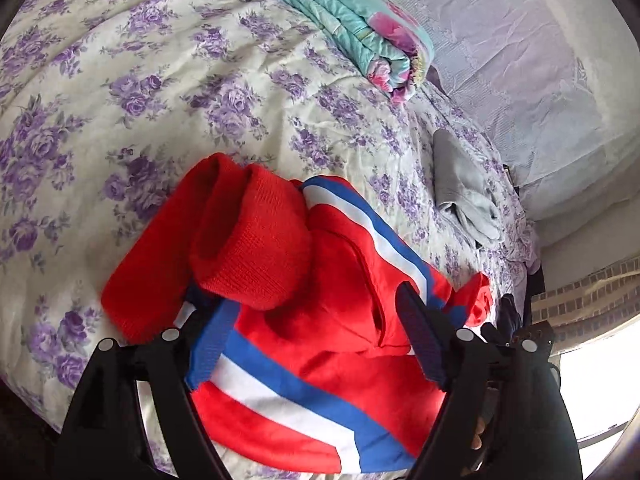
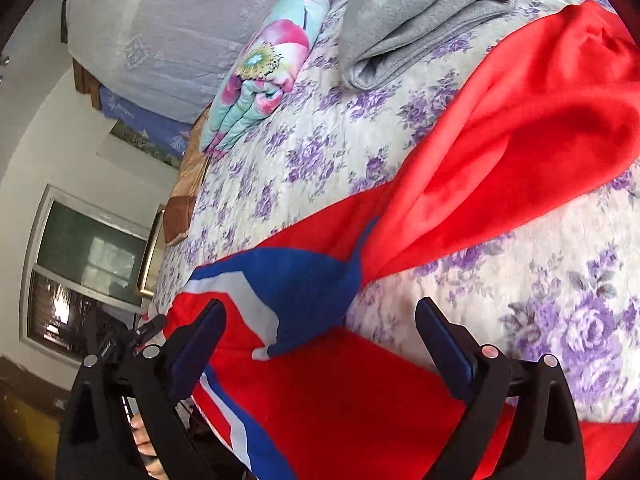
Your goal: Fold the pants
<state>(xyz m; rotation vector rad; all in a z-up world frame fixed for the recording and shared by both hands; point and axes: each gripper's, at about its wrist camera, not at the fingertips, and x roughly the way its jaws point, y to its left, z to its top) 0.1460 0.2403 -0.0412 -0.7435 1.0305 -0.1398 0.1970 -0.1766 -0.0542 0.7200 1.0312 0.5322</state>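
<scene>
The red pants (image 1: 344, 344), striped blue and white, lie bunched on the flowered bed cover (image 1: 160, 80), their ribbed red cuffs (image 1: 256, 240) folded back on top. My left gripper (image 1: 304, 312) hovers open over the heap; its right finger (image 1: 416, 328) rests above the cloth and its left fingertip is hidden under the fabric. In the right wrist view one red leg (image 2: 520, 140) stretches away up to the right. My right gripper (image 2: 320, 312) stands open, wide apart, with the striped part of the pants (image 2: 304, 280) lying loose between its fingers.
A folded teal and pink quilt (image 1: 360, 32) lies at the far side of the bed. A grey folded garment (image 1: 464, 196) sits right of the pants, also shown as grey garment (image 2: 420, 20). A window (image 2: 88, 272) is past the bed's edge on the left.
</scene>
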